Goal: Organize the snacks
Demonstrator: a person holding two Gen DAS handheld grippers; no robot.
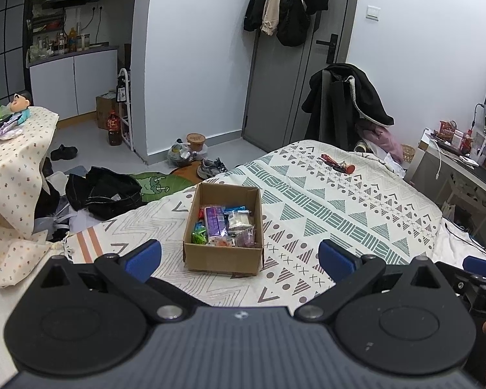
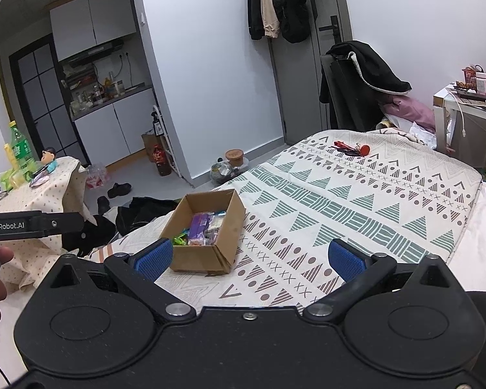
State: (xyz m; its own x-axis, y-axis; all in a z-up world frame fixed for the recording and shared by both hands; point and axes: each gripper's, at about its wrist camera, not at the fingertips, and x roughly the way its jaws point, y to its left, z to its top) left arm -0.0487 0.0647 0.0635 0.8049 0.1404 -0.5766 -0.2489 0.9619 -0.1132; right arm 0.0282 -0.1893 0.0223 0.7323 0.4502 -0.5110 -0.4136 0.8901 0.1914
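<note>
From your left wrist camera, your left gripper [image 1: 239, 256] is spread wide and empty; the cardboard box [image 1: 223, 259] of snacks [image 1: 225, 225] sits on the bedspread [image 1: 340, 214] just ahead, between its fingers.

From your right wrist camera, your right gripper [image 2: 249, 257] is also wide and empty, the box ahead by its left finger [image 2: 154, 256].

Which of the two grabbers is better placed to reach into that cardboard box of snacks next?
Probably the left gripper: the cardboard box sits straight ahead between its open fingers. For the right gripper, also open and empty, the box lies off beside its left finger.
</note>
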